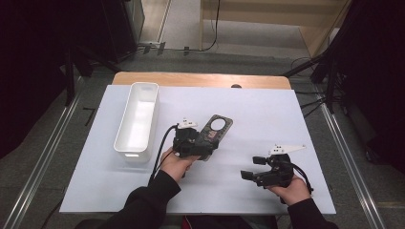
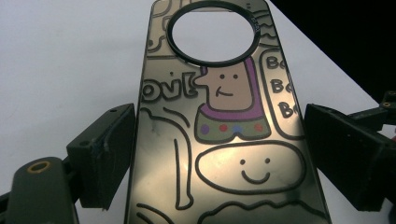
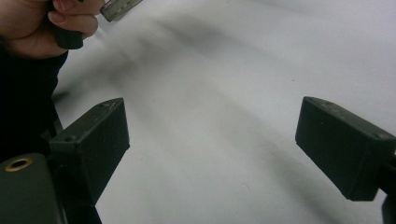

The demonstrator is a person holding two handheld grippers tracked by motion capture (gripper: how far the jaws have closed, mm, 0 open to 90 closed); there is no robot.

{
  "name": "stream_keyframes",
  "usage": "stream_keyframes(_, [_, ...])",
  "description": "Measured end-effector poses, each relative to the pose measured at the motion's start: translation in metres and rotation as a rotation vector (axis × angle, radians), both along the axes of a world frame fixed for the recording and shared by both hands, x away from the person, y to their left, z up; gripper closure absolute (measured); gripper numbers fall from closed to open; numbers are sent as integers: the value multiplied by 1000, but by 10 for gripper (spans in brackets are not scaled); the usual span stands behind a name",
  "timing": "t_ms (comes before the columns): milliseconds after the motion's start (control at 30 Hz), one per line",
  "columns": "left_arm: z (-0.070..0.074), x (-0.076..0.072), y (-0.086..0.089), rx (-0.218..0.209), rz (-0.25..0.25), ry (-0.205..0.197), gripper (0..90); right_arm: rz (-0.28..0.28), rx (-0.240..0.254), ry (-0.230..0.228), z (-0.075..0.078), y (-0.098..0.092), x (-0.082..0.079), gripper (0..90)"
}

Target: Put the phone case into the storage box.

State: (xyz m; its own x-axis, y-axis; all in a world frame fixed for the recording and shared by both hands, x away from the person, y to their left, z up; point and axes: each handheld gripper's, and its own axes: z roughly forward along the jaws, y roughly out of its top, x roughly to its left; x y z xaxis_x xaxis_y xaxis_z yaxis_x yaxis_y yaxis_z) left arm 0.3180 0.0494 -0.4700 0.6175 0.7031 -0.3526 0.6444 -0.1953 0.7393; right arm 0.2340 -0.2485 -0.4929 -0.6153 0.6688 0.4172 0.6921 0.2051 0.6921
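Observation:
A flat door-hanger card point(image 2: 224, 116) with cartoon drawings and a round hole at its far end lies lengthwise between the jaws of my left gripper point(image 2: 219, 154). Both pads meet its long edges, so the gripper is shut on it across its width. From above, the card point(image 1: 216, 129) sticks out up and to the right of the left gripper point(image 1: 203, 143), over the middle of the white board. My right gripper point(image 1: 252, 168) rests low at the front right, pointing left. Its jaws point(image 3: 212, 140) stand wide open with only bare white surface between them.
A long white bin point(image 1: 138, 119) stands at the left of the white board point(image 1: 267, 114), open side up. The board lies on a wooden table point(image 1: 200, 79). In the right gripper view the other hand point(image 3: 42, 23) shows at the upper left.

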Motion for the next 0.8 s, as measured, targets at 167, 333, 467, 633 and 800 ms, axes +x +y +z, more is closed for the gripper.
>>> stream_keyframes(167, [-3, -1, 2, -13, 15, -1, 114, -6, 5, 1, 0, 0, 0, 88])
stream_keyframes(333, [-8, -1, -2, -8, 9, 2, 114, -16, 19, -8, 3, 2, 1, 88])
stream_keyframes(467, [-9, 1, -1, -15, 11, 2, 114, -23, 30, -3, 4, 4, 5, 88])
stream_keyframes(633, [-8, 3, 2, -36, 36, -3, 115, -53, 49, 18, 5, 8, 12, 88])
stream_keyframes(800, [-8, 7, 0, -52, 44, 0, 114, -72, 43, 21, 7, 13, 18, 88])
